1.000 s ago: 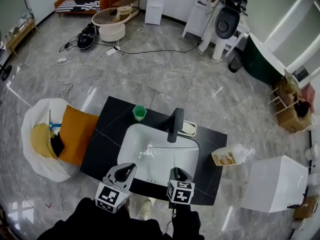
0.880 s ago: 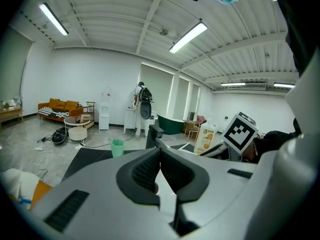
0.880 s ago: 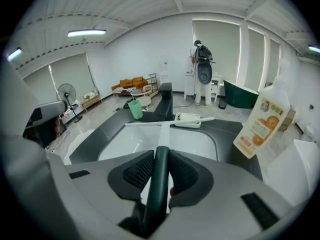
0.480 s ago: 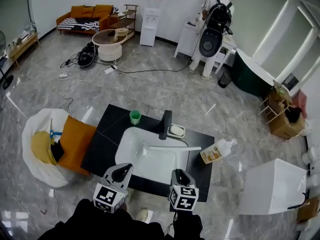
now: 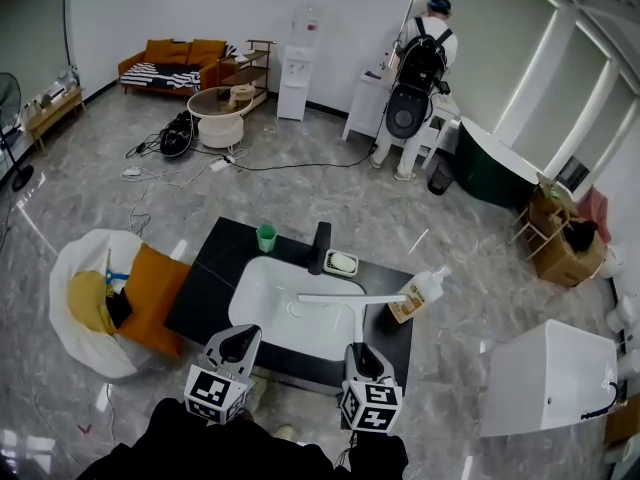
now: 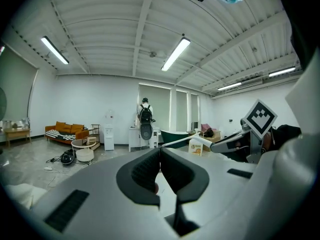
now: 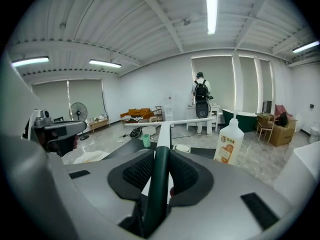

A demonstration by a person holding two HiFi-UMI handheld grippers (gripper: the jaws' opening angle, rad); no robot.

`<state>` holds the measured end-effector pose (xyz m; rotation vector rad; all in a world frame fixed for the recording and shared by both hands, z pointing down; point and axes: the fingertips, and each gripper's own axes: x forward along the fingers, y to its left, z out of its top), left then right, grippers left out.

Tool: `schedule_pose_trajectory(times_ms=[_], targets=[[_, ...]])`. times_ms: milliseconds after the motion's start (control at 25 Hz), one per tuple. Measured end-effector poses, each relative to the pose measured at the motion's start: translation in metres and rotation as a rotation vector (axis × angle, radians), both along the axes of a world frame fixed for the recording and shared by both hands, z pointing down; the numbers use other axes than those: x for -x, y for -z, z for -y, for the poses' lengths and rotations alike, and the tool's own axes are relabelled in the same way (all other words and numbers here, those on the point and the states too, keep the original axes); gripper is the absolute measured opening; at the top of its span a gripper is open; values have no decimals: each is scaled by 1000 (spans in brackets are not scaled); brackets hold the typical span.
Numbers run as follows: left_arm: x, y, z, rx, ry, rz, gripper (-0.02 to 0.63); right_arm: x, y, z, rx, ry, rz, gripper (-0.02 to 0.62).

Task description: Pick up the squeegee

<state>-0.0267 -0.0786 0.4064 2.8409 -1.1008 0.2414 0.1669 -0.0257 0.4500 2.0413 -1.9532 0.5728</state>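
The squeegee has a long white blade [image 5: 350, 298] and a dark green handle [image 7: 158, 179]. My right gripper [image 5: 358, 354] is shut on that handle, and the blade [image 7: 165, 122] hangs crosswise in the air over the white sink [image 5: 250, 293]. In the right gripper view the handle fills the gap between the pads of the right gripper [image 7: 161, 166]. My left gripper [image 5: 241, 342] hovers at the sink's front edge, left of the squeegee. In the left gripper view the left gripper [image 6: 160, 160] has its pads together with nothing held, and the blade [image 6: 175, 140] shows beyond them.
The sink sits in a black counter [image 5: 215, 268] with a dark faucet [image 5: 320, 248], a green cup [image 5: 266, 238], a soap dish [image 5: 341, 263] and an orange-labelled bottle [image 5: 415, 295]. A white bag with an orange cushion [image 5: 150, 283] stands left, a white box [image 5: 545, 373] right. A person [image 5: 420, 58] stands far back.
Both grippers have risen. The squeegee has come up from the basin with the right gripper, and its blade now hangs higher, near the bottle.
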Motion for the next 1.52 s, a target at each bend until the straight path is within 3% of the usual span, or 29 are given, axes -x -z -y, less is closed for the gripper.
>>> schedule_pose_trajectory(times_ms=[600, 1520], targets=[[0, 18, -92, -53, 38, 18, 23, -6, 22, -103, -103, 11, 16, 114], [-2, 22, -97, -60, 32, 16, 23, -1, 31, -106, -125, 18, 16, 114]])
